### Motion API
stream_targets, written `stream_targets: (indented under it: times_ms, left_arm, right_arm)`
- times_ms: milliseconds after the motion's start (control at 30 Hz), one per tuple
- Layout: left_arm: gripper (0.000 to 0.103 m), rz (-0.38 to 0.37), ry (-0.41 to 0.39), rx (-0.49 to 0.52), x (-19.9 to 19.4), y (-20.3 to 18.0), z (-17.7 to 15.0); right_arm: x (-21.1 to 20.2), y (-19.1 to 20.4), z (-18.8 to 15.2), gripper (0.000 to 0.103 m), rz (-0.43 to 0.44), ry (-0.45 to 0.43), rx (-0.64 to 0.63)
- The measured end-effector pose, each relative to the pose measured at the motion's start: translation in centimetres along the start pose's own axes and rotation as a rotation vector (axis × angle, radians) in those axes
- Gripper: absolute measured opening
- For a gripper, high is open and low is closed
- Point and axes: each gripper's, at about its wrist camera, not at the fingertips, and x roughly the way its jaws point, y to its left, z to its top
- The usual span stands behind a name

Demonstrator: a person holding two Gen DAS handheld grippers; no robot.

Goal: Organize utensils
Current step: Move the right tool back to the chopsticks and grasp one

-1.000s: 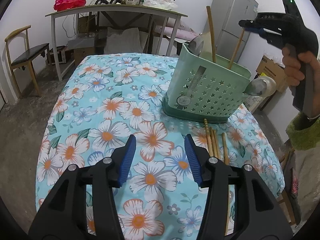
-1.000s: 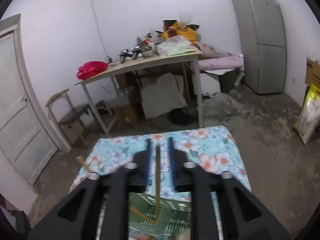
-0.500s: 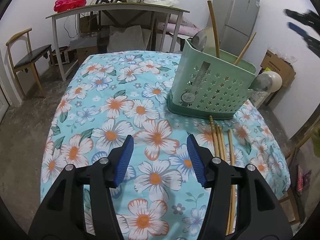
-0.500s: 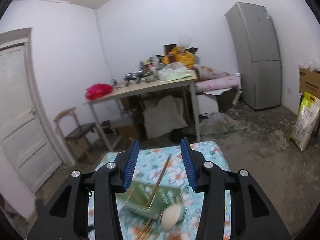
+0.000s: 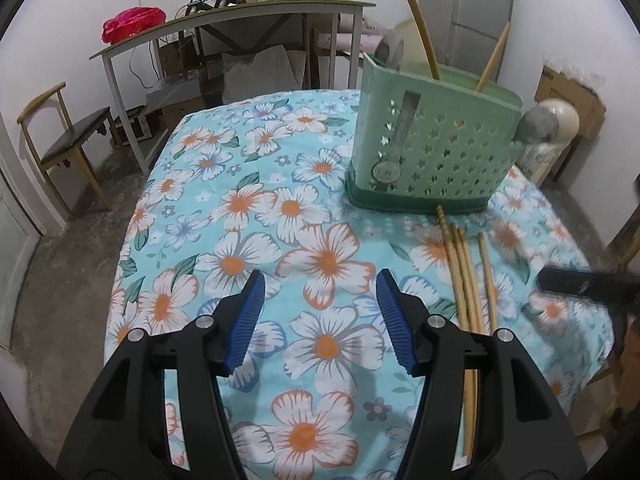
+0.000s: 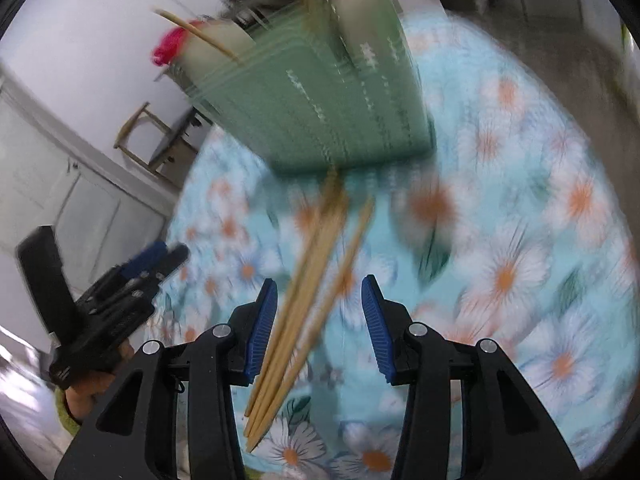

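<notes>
A pale green star-punched utensil holder (image 5: 432, 148) stands at the far right of the flowered tablecloth (image 5: 248, 208). Two chopsticks (image 5: 420, 32) and metal spoons (image 5: 390, 50) stick out of it. Several bamboo chopsticks (image 5: 464, 280) lie side by side in front of it. My left gripper (image 5: 320, 280) hovers open over bare cloth, left of those chopsticks. In the blurred right wrist view, my right gripper (image 6: 319, 282) is open low over the loose chopsticks (image 6: 312, 280), which lie on the cloth between its jaws. The holder (image 6: 328, 92) is just beyond.
The right gripper's black tip (image 5: 580, 284) shows at the table's right edge, and the left gripper (image 6: 160, 256) shows at the left in the right wrist view. Behind the table stand a cluttered desk (image 5: 240, 28), a wooden chair (image 5: 64, 140), a fridge (image 5: 480, 12) and cardboard boxes (image 5: 572, 96).
The right gripper let go of the chopstick it held over the holder, opened, and dropped down over the loose chopsticks. The left gripper opened a little wider and barely shifted.
</notes>
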Motion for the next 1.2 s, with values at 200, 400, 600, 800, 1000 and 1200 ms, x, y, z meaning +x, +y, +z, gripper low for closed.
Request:
stream_targets:
  times_ms: [200,400,600,800,1000,1200]
  left_arm:
    - [0.059,0.029,0.037,0.073,0.8,-1.0,-0.9]
    - [0.059,0.057,0.063,0.09,1.5,-1.2,-1.6]
    - [0.059,0.077,0.081,0.096,2.0,-1.1,-1.9]
    - [0.059,0.083,0.096,0.095,2.4,-0.9,-2.1]
    - [0.059,0.09,0.104,0.096,2.6,-0.8,-2.3]
    - [0.059,0.094,0.107,0.093,2.8,-0.6,-2.4]
  right_arm:
    - [2.9,-1.7,-1.2,0.037,0.052,0.058,0.105]
    - [2.9,-2.0,-1.1,0.028,0.07,0.064,0.127]
    - [4.0,-1.8,-0.6,0.017,0.063,0.064,0.147]
    - [4.7,-1.1,-0.3,0.014,0.054,0.065,0.138]
    - [5.4,-0.6,0.0,0.012,0.039,0.06,0.128]
    - [6.0,0.1,0.2,0.011,0.013,0.048,0.102]
